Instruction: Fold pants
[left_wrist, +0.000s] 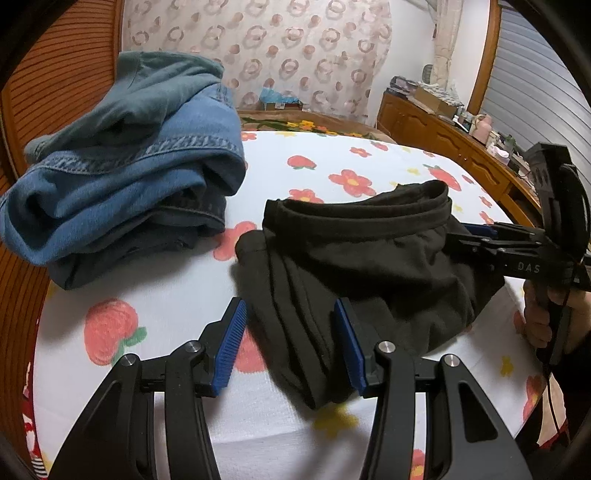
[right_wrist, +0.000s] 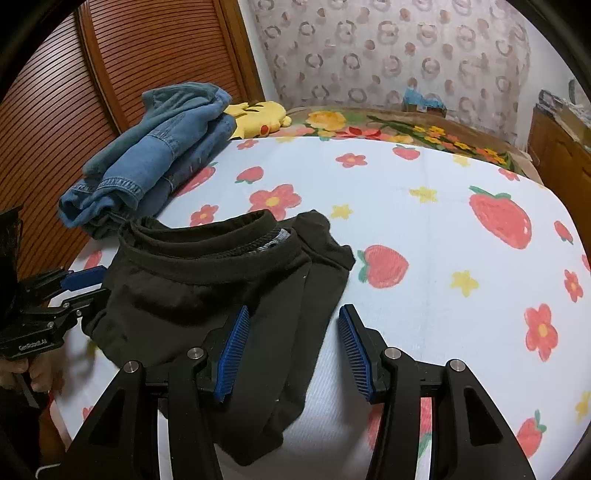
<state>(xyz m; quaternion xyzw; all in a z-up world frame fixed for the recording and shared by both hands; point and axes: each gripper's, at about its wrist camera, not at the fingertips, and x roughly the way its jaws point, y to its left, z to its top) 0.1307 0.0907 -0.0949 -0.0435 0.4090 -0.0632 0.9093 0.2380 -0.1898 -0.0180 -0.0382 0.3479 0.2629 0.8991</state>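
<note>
Both jaws are held apart over black pants (left_wrist: 354, 266), left gripper (left_wrist: 291, 343) and right gripper (right_wrist: 291, 350) empty, probably for regrasp; jeans (left_wrist: 129, 192) parked at 10 o'clock.

I see black left gripper (left_wrist: 291, 347), right gripper (right_wrist: 291, 350): ribbed blue pads (left_wrist: 231, 350), silver screws (left_wrist: 384, 347), white "DAS" lettering, bare-skinned hand (left_wrist: 543, 317).
</note>
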